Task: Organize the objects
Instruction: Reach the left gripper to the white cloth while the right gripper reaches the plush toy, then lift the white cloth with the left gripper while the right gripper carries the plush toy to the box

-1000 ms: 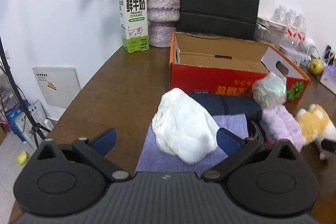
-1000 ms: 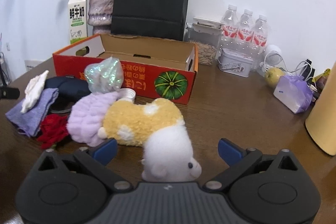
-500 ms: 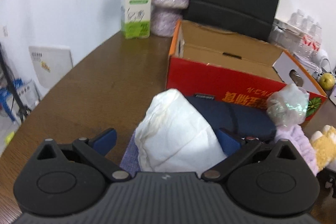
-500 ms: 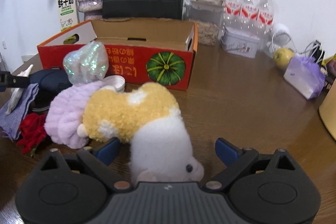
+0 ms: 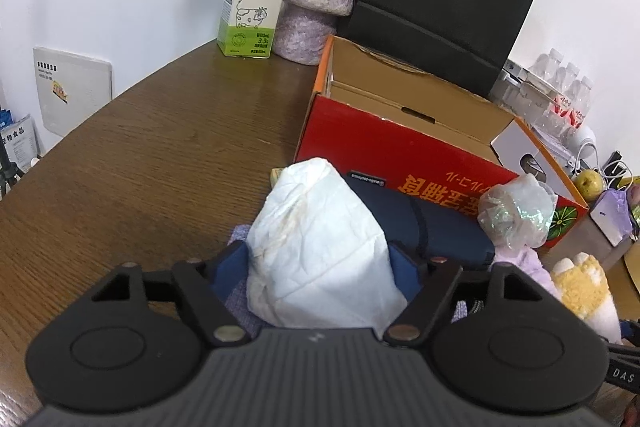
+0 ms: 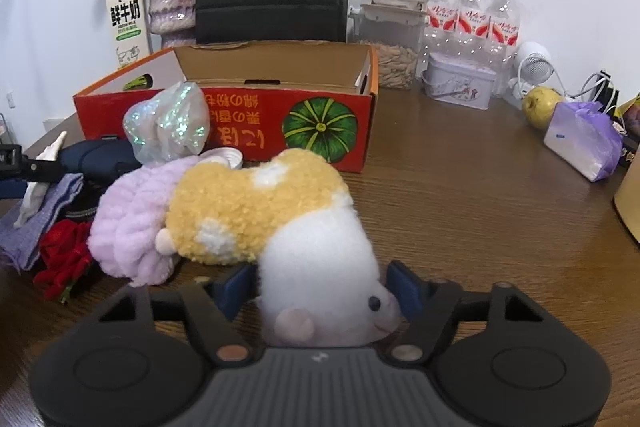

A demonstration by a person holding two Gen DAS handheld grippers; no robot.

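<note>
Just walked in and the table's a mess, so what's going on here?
A person is tidying with a handheld tool in each hand. The left tool has just been closing around a white folded cloth; the right tool around the white head of a plush toy. Both items still lie on the table, and the open cardboard box behind holds neither.

white crumpled cloth bundle (image 5: 320, 259): lies on a lilac knit cloth (image 6: 36, 223), near the table's left edge, in front of the red cardboard box (image 6: 240, 123). box: open, upright, printed pumpkin on its front wall. dark navy pouch (image 5: 432, 227): touching the box front. iridescent plastic bag (image 6: 168, 123): on top of the pile. plush toy (image 6: 288, 227), yellow and white: on its side against a lilac fluffy item (image 6: 132, 219). red fabric (image 6: 64, 259) beside it.
</note>
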